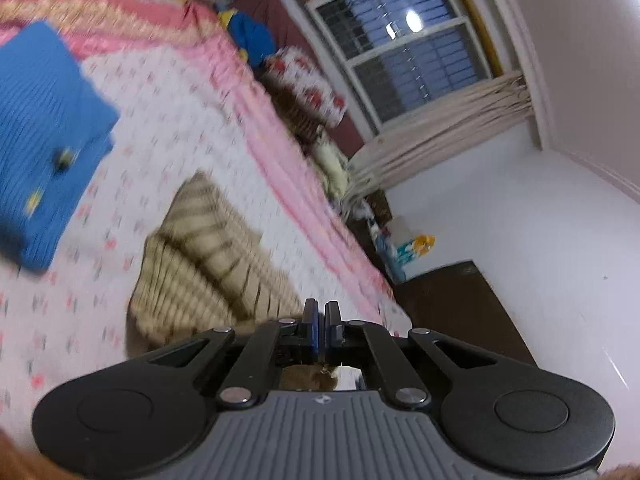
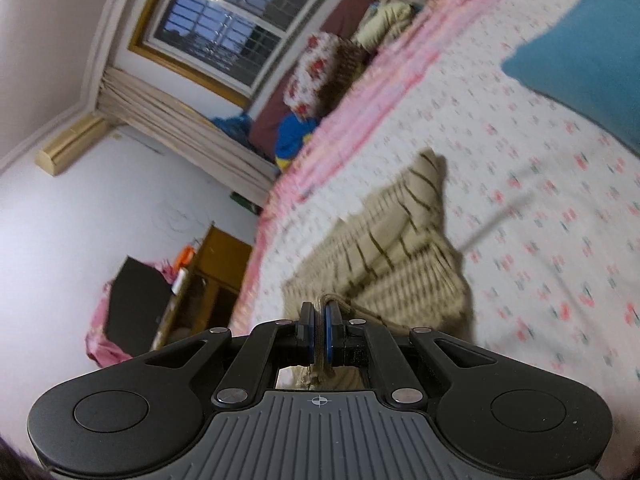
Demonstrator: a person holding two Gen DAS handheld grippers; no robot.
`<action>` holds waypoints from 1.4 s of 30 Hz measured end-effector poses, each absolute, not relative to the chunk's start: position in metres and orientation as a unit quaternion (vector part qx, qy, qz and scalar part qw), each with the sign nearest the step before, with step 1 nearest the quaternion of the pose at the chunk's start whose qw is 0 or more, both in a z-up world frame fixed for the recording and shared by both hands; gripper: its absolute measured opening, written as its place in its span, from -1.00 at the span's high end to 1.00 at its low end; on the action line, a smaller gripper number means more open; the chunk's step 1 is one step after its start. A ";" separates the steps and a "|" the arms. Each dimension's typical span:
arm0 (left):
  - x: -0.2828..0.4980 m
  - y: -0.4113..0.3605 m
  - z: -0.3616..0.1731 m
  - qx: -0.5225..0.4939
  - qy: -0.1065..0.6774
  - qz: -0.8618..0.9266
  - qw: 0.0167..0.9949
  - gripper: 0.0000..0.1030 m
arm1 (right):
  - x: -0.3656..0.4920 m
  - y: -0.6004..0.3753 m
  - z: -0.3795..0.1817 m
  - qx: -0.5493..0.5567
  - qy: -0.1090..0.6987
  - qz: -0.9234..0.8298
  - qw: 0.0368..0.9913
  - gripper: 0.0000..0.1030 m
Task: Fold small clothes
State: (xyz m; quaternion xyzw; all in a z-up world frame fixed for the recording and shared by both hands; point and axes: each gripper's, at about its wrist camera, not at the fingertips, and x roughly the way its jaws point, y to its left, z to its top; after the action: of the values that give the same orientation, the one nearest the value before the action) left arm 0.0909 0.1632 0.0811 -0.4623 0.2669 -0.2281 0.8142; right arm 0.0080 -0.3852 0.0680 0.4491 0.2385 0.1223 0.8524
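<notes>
A beige garment with dark stripes [image 1: 208,256] lies rumpled on the bed [image 1: 168,128], partly lifted at its near edge. My left gripper [image 1: 321,312] is shut at the garment's near right corner, and a bit of brownish fabric shows beneath its blue pads. In the right wrist view the same beige striped garment [image 2: 392,248] runs up into my right gripper [image 2: 320,312], which is shut on a bunched edge of it, with cloth plainly between the pads. Both views are blurred by motion.
A folded blue garment [image 1: 48,140] [image 2: 580,76] lies further back on the white flowered bedsheet with its pink border [image 2: 360,92]. Beyond the bed's edge are piled pillows and clothes [image 2: 316,68], a window [image 1: 404,44], curtains, a dark cabinet [image 2: 140,304] and white walls.
</notes>
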 end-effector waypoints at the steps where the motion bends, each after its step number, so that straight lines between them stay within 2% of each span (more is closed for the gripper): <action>1: 0.100 0.165 0.084 -0.461 0.260 -0.224 0.818 0.83 | 0.015 -0.387 0.071 0.453 0.232 0.120 0.852 0.90; 8: 0.158 0.171 0.084 -0.471 0.226 -0.207 0.827 0.87 | 0.081 -0.393 0.079 0.466 0.210 0.104 0.853 0.90; 12: 0.181 0.166 0.078 -0.452 0.237 -0.203 0.836 0.87 | 0.116 -0.392 0.074 0.464 0.218 0.094 0.853 0.90; 19: 0.150 0.131 0.065 -0.270 0.333 -0.227 0.875 0.85 | 0.140 -0.389 0.040 0.442 0.262 0.061 0.856 0.90; 21: 0.134 0.127 0.055 -0.247 0.361 -0.234 0.869 0.84 | 0.139 -0.391 0.031 0.442 0.275 0.055 0.852 0.90; 30: 0.100 0.096 0.034 -0.151 0.415 -0.244 0.864 0.59 | 0.133 -0.387 0.028 0.436 0.286 0.068 0.850 0.90; 34: 0.094 0.081 0.034 -0.090 0.410 -0.241 0.875 0.32 | 0.129 -0.388 0.028 0.435 0.288 0.070 0.850 0.90; 42: 0.091 0.053 0.014 0.059 0.416 -0.200 0.885 0.30 | 0.125 -0.384 0.032 0.422 0.297 0.076 0.853 0.90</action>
State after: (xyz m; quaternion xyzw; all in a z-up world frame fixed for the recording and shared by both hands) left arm 0.0908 0.0526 0.0144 0.0588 0.4160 -0.1996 0.8852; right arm 0.1246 -0.3840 0.0316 0.4222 0.2972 0.0763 0.8530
